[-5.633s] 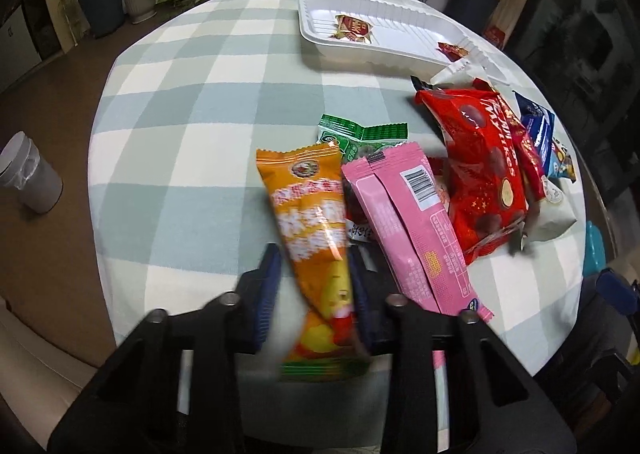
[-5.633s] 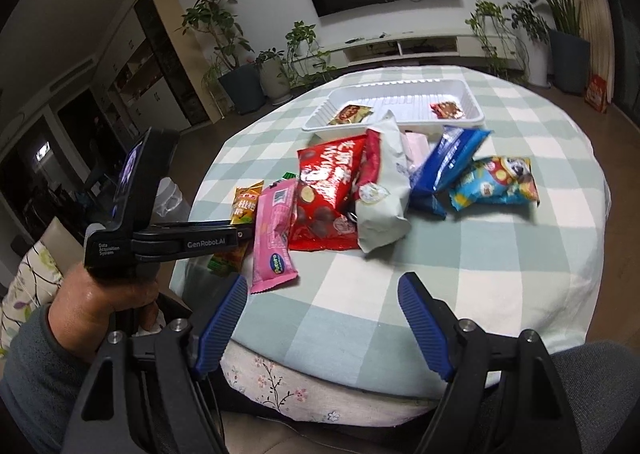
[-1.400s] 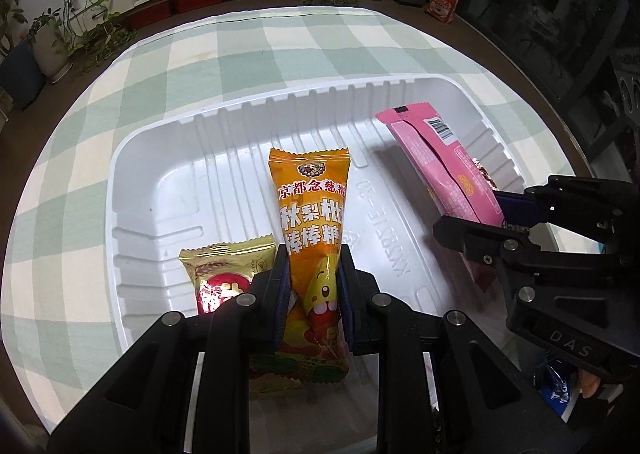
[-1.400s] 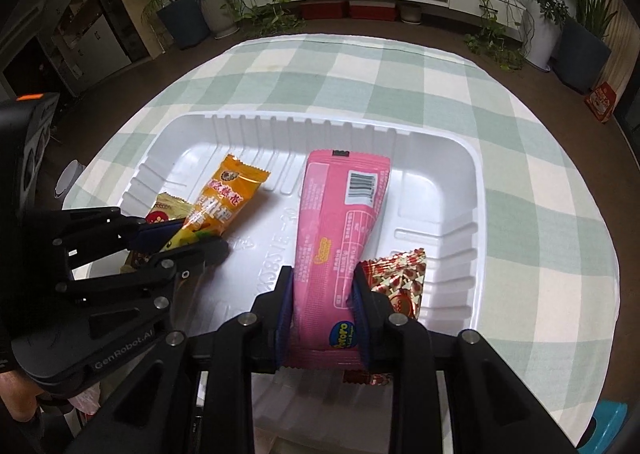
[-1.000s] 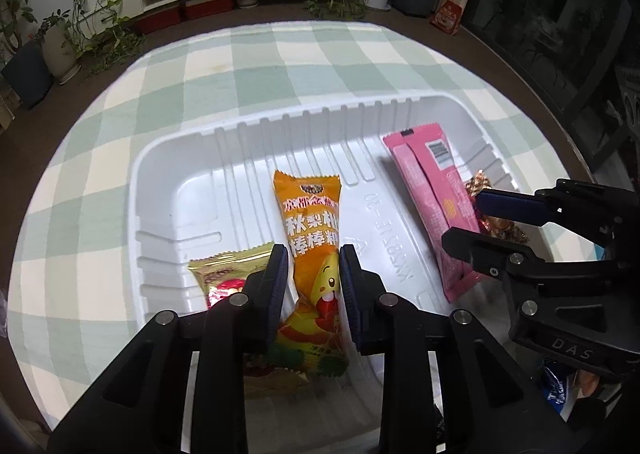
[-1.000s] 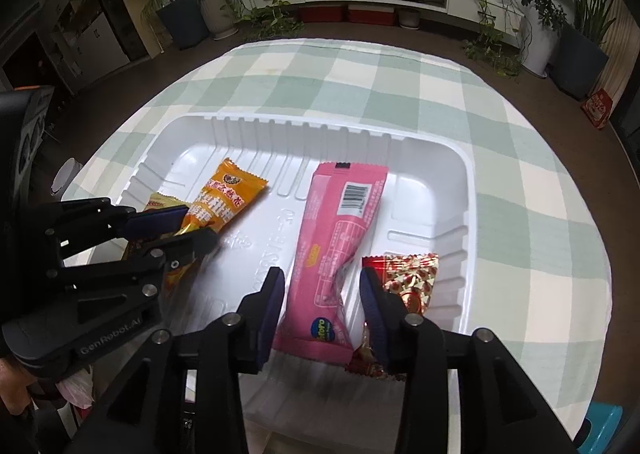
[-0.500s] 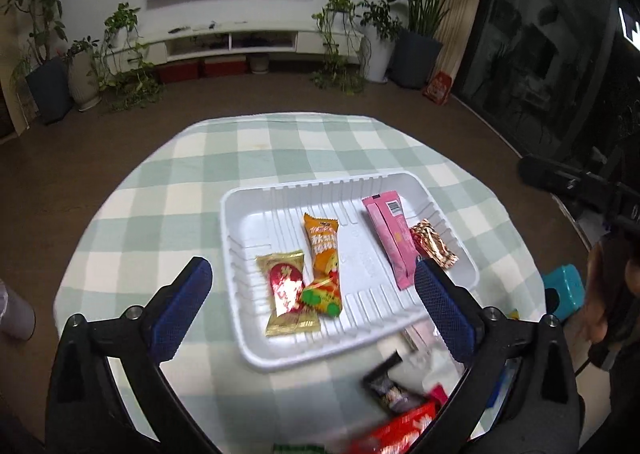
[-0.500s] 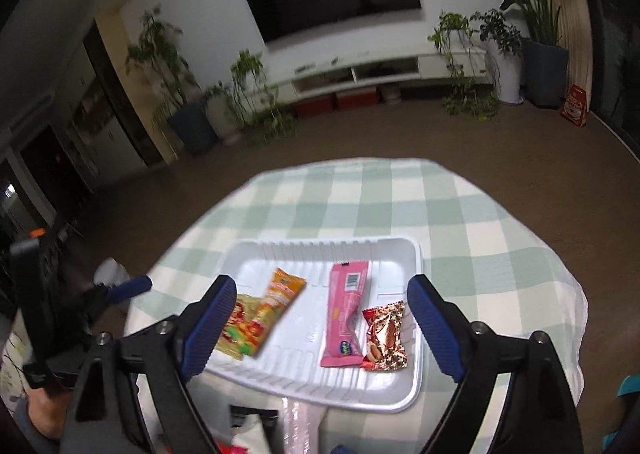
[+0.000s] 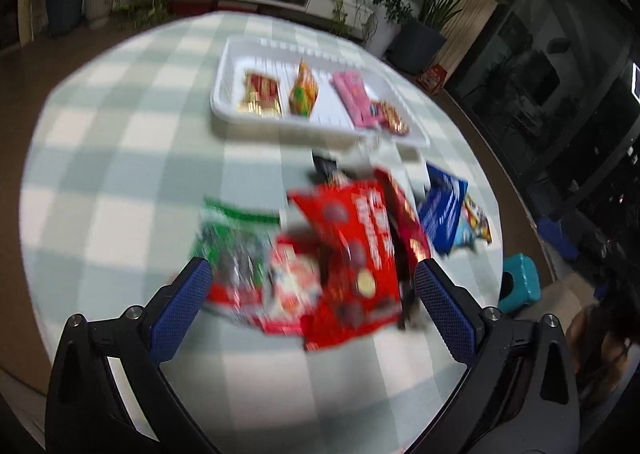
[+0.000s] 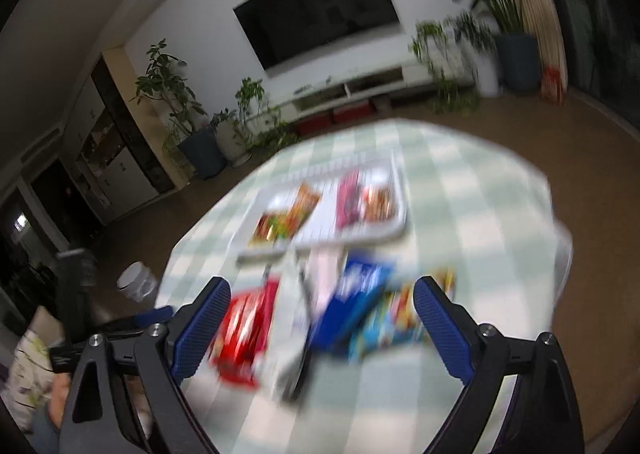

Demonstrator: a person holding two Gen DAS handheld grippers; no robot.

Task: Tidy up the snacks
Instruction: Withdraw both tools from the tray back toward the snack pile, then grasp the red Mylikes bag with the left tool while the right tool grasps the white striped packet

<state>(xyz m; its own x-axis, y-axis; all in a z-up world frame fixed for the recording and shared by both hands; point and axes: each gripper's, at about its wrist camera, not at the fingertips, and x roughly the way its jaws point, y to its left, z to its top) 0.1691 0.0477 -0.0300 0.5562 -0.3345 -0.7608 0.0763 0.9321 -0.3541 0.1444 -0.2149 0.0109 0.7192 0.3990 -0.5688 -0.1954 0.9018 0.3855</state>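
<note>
Both views are motion-blurred. The white tray at the far side of the checked table holds an orange packet, a pink packet and two small red-gold packets. It also shows in the right wrist view. My left gripper is open and empty above a pile with a big red bag and a green packet. My right gripper is open and empty above the pile's blue packet, white bag and red bag.
A blue packet and a colourful packet lie at the pile's right. A teal stool stands beyond the table's right edge. A white bin stands on the floor at the left. The left gripper's handle shows at the left.
Both grippers let go of the orange and pink packets in the tray, opened wide, and pulled back from the tray toward the loose snack pile nearer me.
</note>
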